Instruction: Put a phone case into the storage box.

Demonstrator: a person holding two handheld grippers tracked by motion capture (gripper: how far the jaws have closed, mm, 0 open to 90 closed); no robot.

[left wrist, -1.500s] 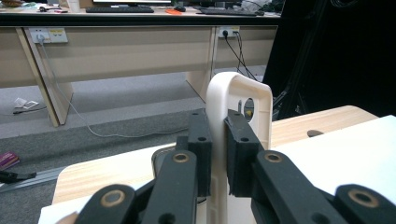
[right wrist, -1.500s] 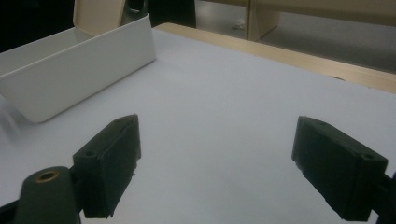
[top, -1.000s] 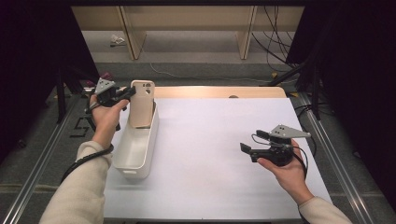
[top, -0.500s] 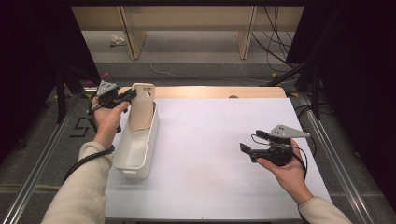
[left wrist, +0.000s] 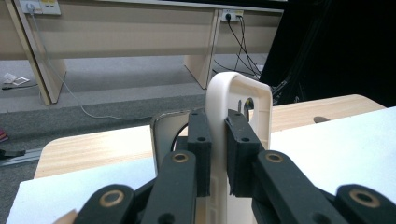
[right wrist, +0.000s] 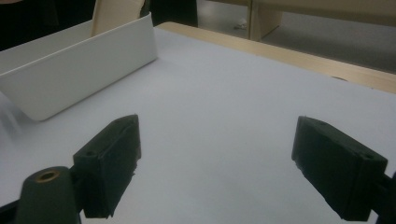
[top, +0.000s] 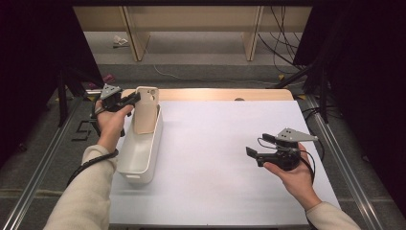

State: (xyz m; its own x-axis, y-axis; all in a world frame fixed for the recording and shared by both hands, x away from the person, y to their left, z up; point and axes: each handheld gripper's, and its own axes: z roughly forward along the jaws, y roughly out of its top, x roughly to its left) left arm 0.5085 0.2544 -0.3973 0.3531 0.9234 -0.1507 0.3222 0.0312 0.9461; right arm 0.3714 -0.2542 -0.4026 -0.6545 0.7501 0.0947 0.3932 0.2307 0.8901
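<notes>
1. the left gripper stands clamped on the top edge of a cream phone case, which leans upright at the far end of a white bin on the left of the table.
2. in the left gripper view the pads pinch only the thin rim of the case; a tilt of the wrist could let it twist or slip out of the grip.
3. the case's lower end sits inside the bin; a sideways pull might catch the wall and drag or tip the light bin.
4. the right gripper hovers well apart, jaws spread and empty, too far to steady the bin should it shift.
</notes>
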